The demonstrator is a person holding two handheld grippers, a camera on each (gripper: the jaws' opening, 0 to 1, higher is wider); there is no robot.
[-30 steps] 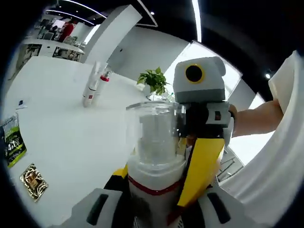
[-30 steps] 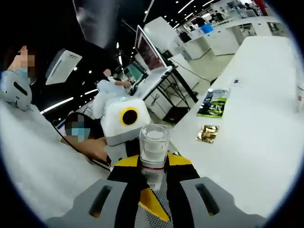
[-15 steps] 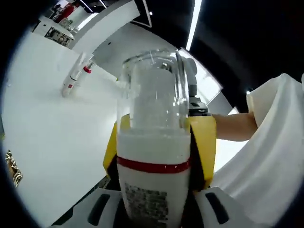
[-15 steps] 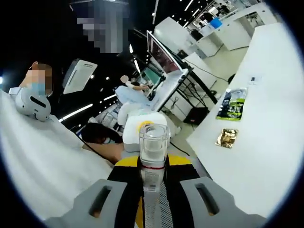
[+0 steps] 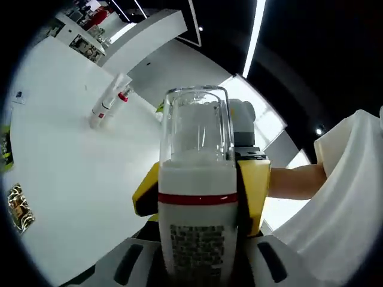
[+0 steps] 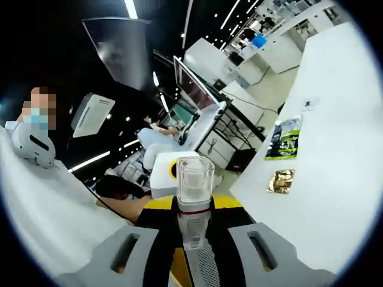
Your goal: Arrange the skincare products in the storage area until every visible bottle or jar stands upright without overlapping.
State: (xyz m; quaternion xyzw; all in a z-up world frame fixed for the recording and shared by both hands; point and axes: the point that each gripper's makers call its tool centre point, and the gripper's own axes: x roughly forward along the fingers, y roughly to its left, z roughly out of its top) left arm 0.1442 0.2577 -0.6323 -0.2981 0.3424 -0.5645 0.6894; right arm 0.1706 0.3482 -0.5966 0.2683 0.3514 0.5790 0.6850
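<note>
A white bottle with a clear cap, a red band and a printed label stands up between the jaws of my left gripper, whose yellow tips press its sides. The same bottle sits between the black and yellow jaws of my right gripper, held in the air beside the white table. Each view has the other gripper's body right behind the bottle. Two slim bottles, one with a red collar, lie side by side far off on the table.
A gold sachet and a green packet lie near the table's edge; they appear again as gold sachet and green packet. A person's forearm and white sleeve are close by.
Both views have swung with the hands. The bottle stays between both pairs of jaws; in the left gripper view more of its label shows than before.
</note>
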